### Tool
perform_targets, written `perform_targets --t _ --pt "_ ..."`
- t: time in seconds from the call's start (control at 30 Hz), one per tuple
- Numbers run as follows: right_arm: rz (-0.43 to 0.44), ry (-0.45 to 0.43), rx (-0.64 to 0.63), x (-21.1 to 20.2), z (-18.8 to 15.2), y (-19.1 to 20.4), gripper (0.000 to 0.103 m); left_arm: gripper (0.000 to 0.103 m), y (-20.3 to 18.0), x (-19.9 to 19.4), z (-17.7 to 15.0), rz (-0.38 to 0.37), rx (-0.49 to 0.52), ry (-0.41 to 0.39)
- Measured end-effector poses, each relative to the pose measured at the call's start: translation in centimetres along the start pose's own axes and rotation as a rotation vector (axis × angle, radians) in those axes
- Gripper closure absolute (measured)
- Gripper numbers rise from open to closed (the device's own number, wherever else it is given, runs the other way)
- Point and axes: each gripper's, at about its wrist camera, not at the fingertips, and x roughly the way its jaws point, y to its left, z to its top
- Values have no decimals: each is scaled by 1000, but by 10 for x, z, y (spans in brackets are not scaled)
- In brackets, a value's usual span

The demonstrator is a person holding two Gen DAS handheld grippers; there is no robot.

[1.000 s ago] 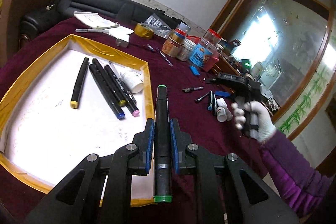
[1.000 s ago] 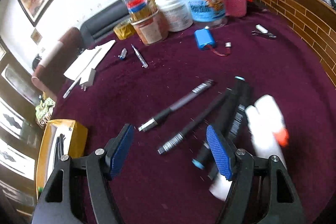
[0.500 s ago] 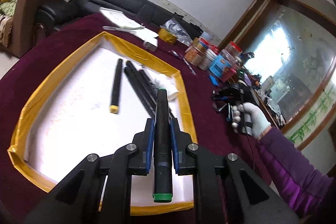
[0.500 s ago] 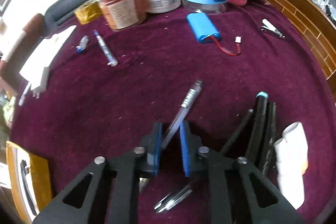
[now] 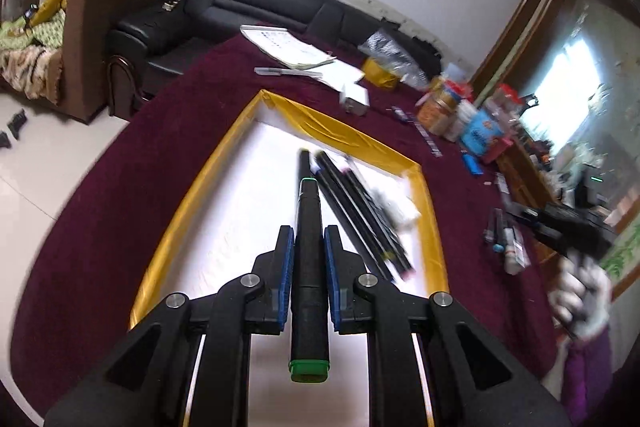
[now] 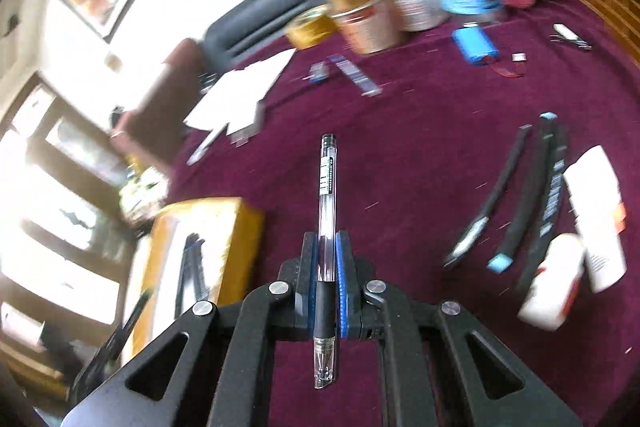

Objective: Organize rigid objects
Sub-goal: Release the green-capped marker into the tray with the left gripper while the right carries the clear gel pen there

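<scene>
Your left tool [image 5: 307,263] is clamped on a black marker [image 5: 308,267] with green ends, held above the white tray [image 5: 434,227] with the yellow rim, where several other black markers [image 5: 360,211] lie side by side. Your right tool [image 6: 326,281] grips a clear pen [image 6: 327,227] and holds it above the maroon tabletop [image 6: 400,147]. To its right, more pens [image 6: 520,195] and two white bottles [image 6: 576,227] lie on the cloth.
</scene>
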Motion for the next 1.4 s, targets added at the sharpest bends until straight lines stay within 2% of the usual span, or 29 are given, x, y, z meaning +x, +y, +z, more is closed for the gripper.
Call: perform_targets --t 0.2,0.27,0.3,0.37,0.4,0.43,0.5,0.57,0.6,0.7,0.77,0.87,0.97,1.03,1.17,1.23,1.3,1.33,1.4 --pt "149 103 -72 13 -31 53 95 90 7 51 38 126 -1 57" --pt "185 140 -94 21 -41 69 95 85 9 68 44 167 -1 69" --pt "200 164 -111 28 -47 80 95 77 11 75 45 170 -8 82" --pt "197 196 -147 42 -55 98 95 72 17 91 44 173 -41 129" --pt "190 220 -170 53 -60 111 95 69 16 90 43 186 -34 121" --pt "184 239 -184 62 -64 118 95 69 14 86 41 186 -28 108" --pt "168 290 -220 83 -75 137 95 69 12 68 36 97 -62 88" --pt "149 332 -254 101 -83 152 95 63 7 39 29 42 -73 33" --pt "135 356 -278 112 -88 162 95 51 4 24 26 23 -63 -2" --pt "89 403 -336 140 -99 180 95 31 1 -25 11 -2 -56 -139" --pt "39 404 -371 154 -104 190 95 29 4 -51 0 -4 -64 -215" --pt "-18 403 -389 171 -104 194 94 29 11 -66 -9 1 -92 -245" --pt "-36 334 -396 161 -99 192 90 29 18 -66 -15 -13 -126 -222" --pt "-15 304 -407 145 -99 188 90 29 18 -67 -20 -25 -144 -208" --pt "31 204 -430 86 -101 165 84 29 6 -67 -29 -47 -132 -179" --pt "50 126 -434 48 -100 144 80 29 -6 -68 -33 -53 -104 -167" --pt "19 35 -429 17 -95 121 73 29 -22 -65 -36 -58 -68 -150" --pt "-13 -9 -424 3 -93 108 65 29 -32 -62 -37 -70 -50 -136" --pt "-129 -116 -390 -36 -88 66 56 29 -52 -56 -41 -91 -20 -115"
